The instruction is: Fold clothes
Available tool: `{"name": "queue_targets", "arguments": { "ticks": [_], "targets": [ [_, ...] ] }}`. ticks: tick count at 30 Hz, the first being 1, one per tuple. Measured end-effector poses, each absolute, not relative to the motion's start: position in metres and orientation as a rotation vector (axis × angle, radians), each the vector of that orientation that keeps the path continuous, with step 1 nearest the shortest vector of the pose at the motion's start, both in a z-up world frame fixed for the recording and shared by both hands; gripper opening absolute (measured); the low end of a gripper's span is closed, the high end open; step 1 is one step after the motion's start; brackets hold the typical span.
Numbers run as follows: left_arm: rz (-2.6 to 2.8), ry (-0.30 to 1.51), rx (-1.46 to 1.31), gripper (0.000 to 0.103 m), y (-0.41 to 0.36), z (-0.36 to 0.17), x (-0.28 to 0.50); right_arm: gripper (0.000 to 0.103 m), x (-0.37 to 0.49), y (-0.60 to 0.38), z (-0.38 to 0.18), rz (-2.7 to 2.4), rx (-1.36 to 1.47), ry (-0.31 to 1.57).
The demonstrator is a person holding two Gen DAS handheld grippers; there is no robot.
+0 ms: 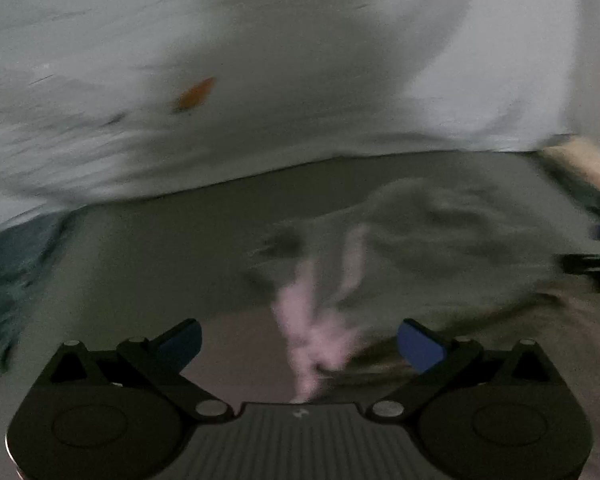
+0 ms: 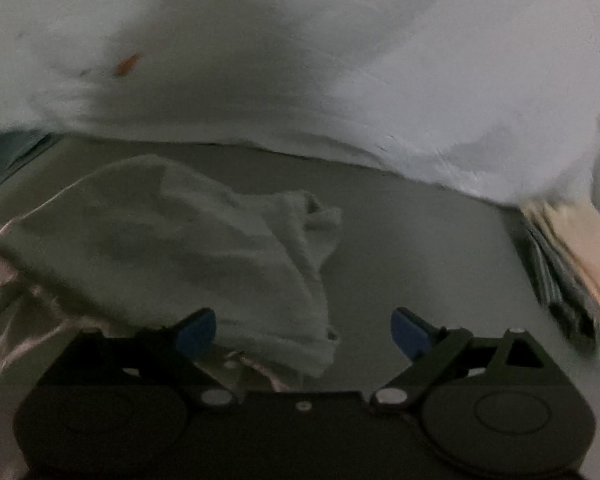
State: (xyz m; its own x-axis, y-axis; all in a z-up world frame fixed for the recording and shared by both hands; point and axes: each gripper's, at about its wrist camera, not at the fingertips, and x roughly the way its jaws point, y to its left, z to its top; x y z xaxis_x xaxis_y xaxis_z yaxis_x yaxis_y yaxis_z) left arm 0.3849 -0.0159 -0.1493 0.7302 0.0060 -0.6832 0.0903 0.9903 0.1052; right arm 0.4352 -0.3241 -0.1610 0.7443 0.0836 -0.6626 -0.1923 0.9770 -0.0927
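Both my hand-held grippers, left (image 1: pixel 298 342) and right (image 2: pixel 302 334), gape wide, empty. Just beyond them the cloth (image 2: pixel 172 248) lies crumpled: soft, light, floppy; I'd pinch its near-right corner.
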Motion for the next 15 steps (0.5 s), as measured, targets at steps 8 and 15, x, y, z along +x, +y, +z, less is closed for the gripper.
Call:
{"name": "queue_targets", "arguments": {
  "ticks": [8,15],
  "targets": [
    [0.132,0.868,-0.001,0.103,-0.01,-0.185,0.386,0.096,0.433,-0.329,-0.174,0.074,-0.123,0.794],
    [-0.009,0.944,-0.111,0.101,0.01,-0.177,0.311,0.063,0.364,-0.368,-0.174,0.081,0.104,0.872]
  ]
}}
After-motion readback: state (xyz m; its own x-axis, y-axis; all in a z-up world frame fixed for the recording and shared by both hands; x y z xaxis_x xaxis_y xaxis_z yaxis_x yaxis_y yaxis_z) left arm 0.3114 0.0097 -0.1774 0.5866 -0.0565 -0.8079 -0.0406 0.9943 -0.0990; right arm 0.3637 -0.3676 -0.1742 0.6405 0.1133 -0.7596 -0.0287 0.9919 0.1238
